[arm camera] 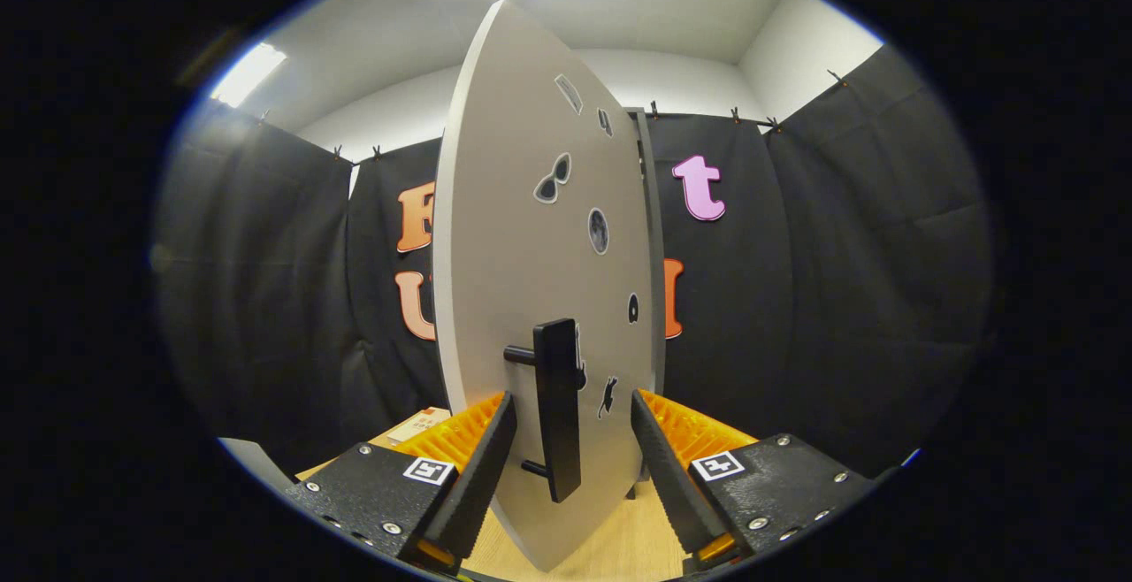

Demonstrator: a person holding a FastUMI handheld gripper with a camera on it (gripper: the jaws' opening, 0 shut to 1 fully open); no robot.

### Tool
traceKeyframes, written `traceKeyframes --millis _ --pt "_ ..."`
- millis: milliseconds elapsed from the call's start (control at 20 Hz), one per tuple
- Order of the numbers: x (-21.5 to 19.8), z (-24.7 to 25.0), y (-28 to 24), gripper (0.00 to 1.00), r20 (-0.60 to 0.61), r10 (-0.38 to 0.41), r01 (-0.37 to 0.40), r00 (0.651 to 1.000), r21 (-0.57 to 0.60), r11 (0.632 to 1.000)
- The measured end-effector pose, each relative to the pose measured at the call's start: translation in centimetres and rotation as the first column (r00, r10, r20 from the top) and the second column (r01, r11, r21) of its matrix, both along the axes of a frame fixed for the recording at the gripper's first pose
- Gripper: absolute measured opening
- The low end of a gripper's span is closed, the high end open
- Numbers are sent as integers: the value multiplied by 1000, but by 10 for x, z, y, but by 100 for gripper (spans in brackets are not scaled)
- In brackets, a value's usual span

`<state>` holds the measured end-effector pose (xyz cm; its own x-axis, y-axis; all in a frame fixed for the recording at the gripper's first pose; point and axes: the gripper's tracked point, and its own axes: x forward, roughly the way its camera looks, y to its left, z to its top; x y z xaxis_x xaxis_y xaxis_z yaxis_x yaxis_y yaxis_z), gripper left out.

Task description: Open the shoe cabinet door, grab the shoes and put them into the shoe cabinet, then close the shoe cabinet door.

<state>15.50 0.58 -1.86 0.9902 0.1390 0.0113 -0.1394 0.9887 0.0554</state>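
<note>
While the gripper point(573, 440) stands wide open around the handle point(557, 405) at lower centre, gripping nothing, we note the cabinet door point(531, 237) is ajar; uneven finger closure could slip off the handle.

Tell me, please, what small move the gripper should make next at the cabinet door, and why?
Probably close the fingers on the black bar handle. The gripper is open, the handle stands upright between its fingers with gaps on both sides, and the grey shoe cabinet door needs a firm hold before it can be swung.
</note>
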Motion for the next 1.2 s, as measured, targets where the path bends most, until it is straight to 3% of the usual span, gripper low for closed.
traceKeyframes --millis 500,1200 --pt "6 -6 19 83 -7 126 -126 992 8 992" --pt "2 -6 18 88 -10 211 -212 977 -39 977"
